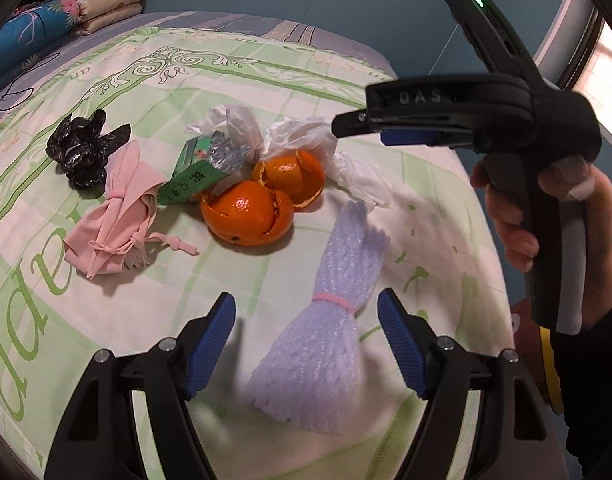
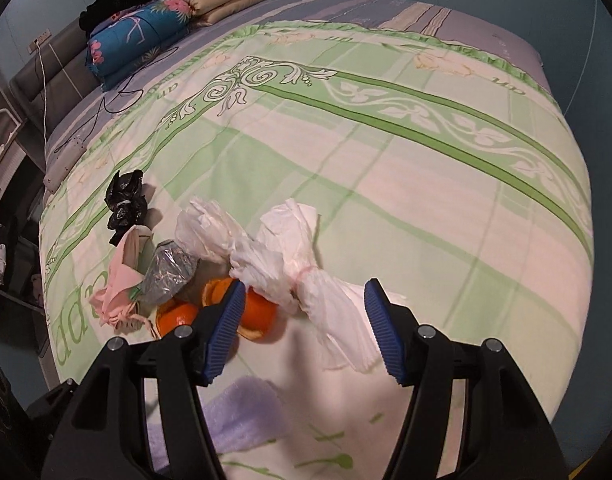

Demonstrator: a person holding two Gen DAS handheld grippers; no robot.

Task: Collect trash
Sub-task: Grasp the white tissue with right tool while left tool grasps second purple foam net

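Observation:
Trash lies in a cluster on the green patterned bedspread (image 1: 266,64). A lavender foam net (image 1: 326,320) tied with a pink band lies between the open jaws of my left gripper (image 1: 306,344). Beyond it are orange peels (image 1: 246,216), a green carton (image 1: 194,176), a pink cloth bundle (image 1: 118,220), a black plastic bag (image 1: 82,148) and white plastic bags (image 1: 306,136). My right gripper (image 2: 302,328) is open, with a knotted white plastic bag (image 2: 330,312) between its jaws. It shows from the side in the left wrist view (image 1: 386,128).
Folded quilts and pillows (image 2: 166,20) sit at the head of the bed by the grey headboard (image 2: 50,68). A black cable (image 2: 118,96) lies near them. The bed edge (image 1: 486,208) runs close on the right, with a teal wall behind.

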